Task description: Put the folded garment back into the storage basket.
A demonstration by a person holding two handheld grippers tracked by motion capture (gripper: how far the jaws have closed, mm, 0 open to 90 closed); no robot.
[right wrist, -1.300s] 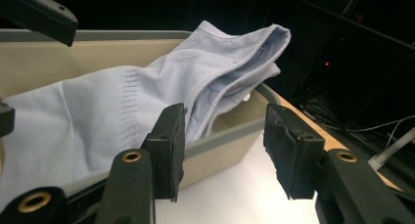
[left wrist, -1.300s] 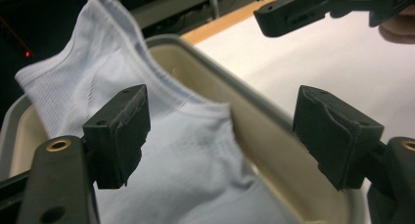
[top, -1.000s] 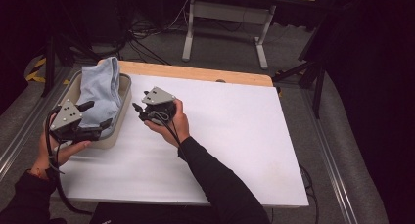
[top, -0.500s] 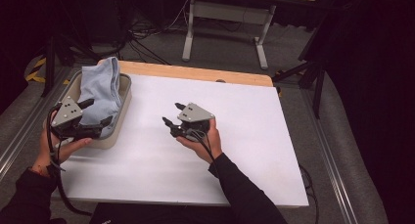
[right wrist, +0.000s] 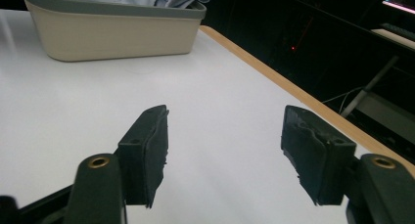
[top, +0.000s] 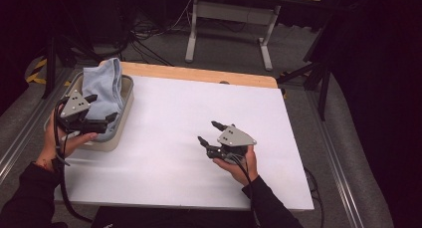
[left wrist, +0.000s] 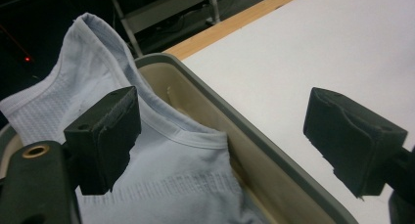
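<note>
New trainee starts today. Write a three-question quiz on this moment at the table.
1. What lies in the beige bin?
2. True or false: the right gripper holds the cloth.
3. Which gripper is at the bin? A) left B) right

Key:
1. A light blue cloth, one part rising above the rim.
2. False. Its jaws stand open and empty over the white table, apart from the bin.
3. A. The left gripper hovers at the bin, jaws open, one pad above the cloth, the other outside the wall.

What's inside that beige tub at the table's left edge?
A pale blue garment fills the tub, bunched up and rising above its rim. Whatever may lie beneath the cloth is covered, so I cannot tell.
</note>
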